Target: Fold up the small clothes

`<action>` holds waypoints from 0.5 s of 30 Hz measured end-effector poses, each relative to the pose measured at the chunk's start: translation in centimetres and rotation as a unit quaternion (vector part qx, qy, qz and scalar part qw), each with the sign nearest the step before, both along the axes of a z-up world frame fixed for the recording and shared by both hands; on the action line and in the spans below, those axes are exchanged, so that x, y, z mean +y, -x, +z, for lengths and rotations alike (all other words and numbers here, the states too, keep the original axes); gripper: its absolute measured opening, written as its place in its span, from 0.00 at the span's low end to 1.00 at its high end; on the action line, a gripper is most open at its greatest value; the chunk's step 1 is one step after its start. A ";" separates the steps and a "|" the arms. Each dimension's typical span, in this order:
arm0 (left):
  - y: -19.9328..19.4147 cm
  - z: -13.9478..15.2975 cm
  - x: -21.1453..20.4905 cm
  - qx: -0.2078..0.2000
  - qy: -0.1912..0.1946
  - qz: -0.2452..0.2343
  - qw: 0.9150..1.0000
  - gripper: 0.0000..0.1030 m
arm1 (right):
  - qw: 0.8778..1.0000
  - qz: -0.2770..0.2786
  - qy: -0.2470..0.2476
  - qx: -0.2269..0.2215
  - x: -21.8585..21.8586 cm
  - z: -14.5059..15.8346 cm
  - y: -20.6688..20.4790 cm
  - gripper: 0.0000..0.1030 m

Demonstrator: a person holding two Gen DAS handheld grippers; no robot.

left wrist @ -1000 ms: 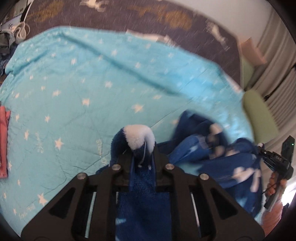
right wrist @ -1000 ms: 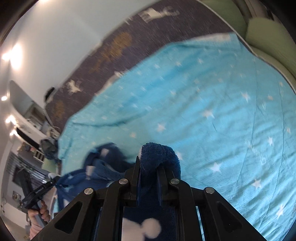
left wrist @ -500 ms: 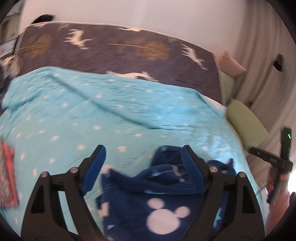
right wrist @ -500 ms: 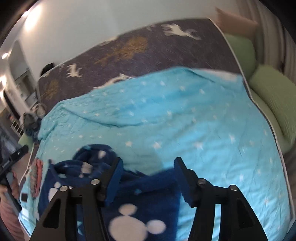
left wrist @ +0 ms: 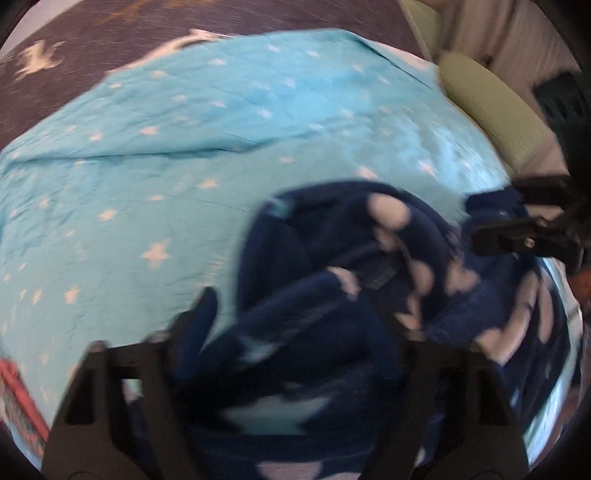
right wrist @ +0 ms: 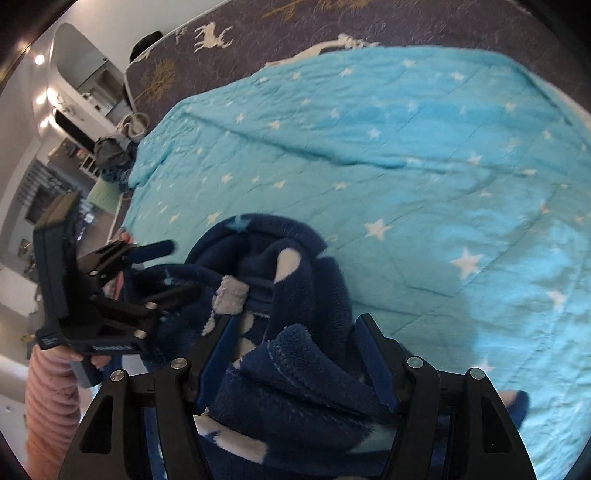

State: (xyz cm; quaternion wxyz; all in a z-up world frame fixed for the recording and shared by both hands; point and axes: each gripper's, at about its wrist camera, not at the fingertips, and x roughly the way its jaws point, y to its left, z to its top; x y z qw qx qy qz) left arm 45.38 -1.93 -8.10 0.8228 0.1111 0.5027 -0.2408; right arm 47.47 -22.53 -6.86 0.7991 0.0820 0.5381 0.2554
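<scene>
A dark blue fleece garment with white mouse-head shapes (left wrist: 332, 280) lies crumpled on the turquoise star blanket (left wrist: 184, 147). My left gripper (left wrist: 295, 317) is open, its fingers spread on either side of the fleece. My right gripper (right wrist: 295, 332) is open too, with a fold of the same garment (right wrist: 295, 387) lying between its fingers. A grey label (right wrist: 231, 295) shows at the neck. The left gripper also shows in the right wrist view (right wrist: 162, 273), open at the garment's left edge. The right gripper shows in the left wrist view (left wrist: 517, 218).
A dark bedspread with white deer (right wrist: 295, 26) covers the far end of the bed. Green pillows (left wrist: 491, 114) lie along the right edge. A folded red garment (left wrist: 18, 406) lies at the left. Shelves and clutter (right wrist: 107, 147) stand beyond the bed's left side.
Both grippers, shut on the fleece a second ago, have opened and let it drop onto the blanket. They have since moved down close over the crumpled garment.
</scene>
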 end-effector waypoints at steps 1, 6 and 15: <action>0.4 -0.2 -0.4 0.000 -0.003 -0.019 1.000 0.45 | 1.000 0.017 -0.005 -0.005 0.2 0.0 0.3 0.41; 2.5 1.3 -0.3 -0.041 0.029 -0.062 0.997 0.12 | 0.996 0.049 -0.018 -0.071 0.6 1.8 2.6 0.06; 1.6 4.5 0.6 -0.096 0.097 -0.046 0.990 0.12 | 0.984 0.041 -0.083 -0.153 0.4 6.3 3.3 0.06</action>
